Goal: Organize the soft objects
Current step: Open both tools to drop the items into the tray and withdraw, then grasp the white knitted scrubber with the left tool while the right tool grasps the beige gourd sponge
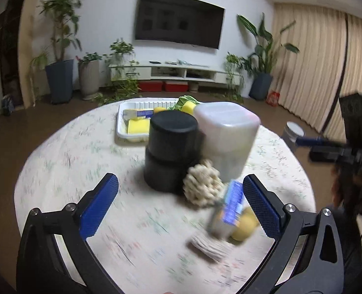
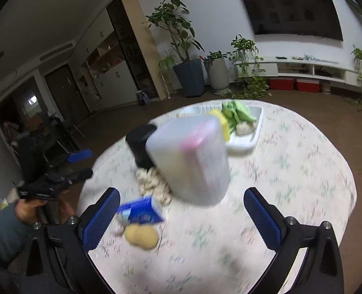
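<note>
On the round table, a white tray point(image 1: 122, 125) at the far side holds yellow sponges point(image 1: 138, 126), a blue-labelled pack point(image 1: 138, 113) and a green cloth point(image 1: 184, 101). Nearer lie a cream knobbly sponge ball point(image 1: 201, 188), a blue-labelled sponge pack point(image 1: 232, 205), a yellow round sponge point(image 1: 244, 224) and a woven cloth pad point(image 1: 210, 245). My left gripper point(image 1: 181, 208) is open above the table, left of these. My right gripper point(image 2: 182, 216) is open over the table; the blue pack point(image 2: 143, 212) and yellow sponge point(image 2: 141, 236) lie by its left finger point(image 2: 100, 218).
A black cylindrical container point(image 1: 169, 150) and a translucent lidded plastic container point(image 1: 227, 138) stand mid-table, behind the sponge ball. The other gripper point(image 2: 58, 178) shows at the left in the right wrist view. Plants, a TV and a low cabinet line the far wall.
</note>
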The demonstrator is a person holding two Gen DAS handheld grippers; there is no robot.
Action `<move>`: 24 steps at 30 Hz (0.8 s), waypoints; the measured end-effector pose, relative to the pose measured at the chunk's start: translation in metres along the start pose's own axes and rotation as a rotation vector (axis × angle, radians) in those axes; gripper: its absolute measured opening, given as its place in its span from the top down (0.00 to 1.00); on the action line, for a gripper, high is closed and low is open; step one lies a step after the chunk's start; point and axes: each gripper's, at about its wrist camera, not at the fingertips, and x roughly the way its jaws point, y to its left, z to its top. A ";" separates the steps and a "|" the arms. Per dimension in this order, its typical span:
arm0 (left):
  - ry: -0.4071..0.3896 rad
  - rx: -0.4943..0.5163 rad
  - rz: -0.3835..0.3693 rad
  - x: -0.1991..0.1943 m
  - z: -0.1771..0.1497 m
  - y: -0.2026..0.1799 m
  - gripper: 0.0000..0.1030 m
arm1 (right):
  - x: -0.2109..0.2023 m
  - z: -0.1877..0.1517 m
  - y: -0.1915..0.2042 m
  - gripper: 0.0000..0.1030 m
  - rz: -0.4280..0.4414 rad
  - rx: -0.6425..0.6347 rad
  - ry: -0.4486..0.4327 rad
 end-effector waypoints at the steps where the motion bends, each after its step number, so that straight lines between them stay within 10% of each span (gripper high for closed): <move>1: 0.013 -0.023 -0.002 -0.002 -0.005 -0.004 0.00 | 0.003 -0.008 0.008 0.00 -0.016 -0.007 0.008; 9: 0.207 -0.052 0.087 0.014 -0.045 -0.020 0.00 | 0.034 -0.054 0.038 0.00 -0.132 -0.054 0.103; 24: 0.241 -0.036 0.143 0.021 -0.060 -0.009 0.00 | 0.091 -0.070 0.061 0.10 -0.149 -0.103 0.256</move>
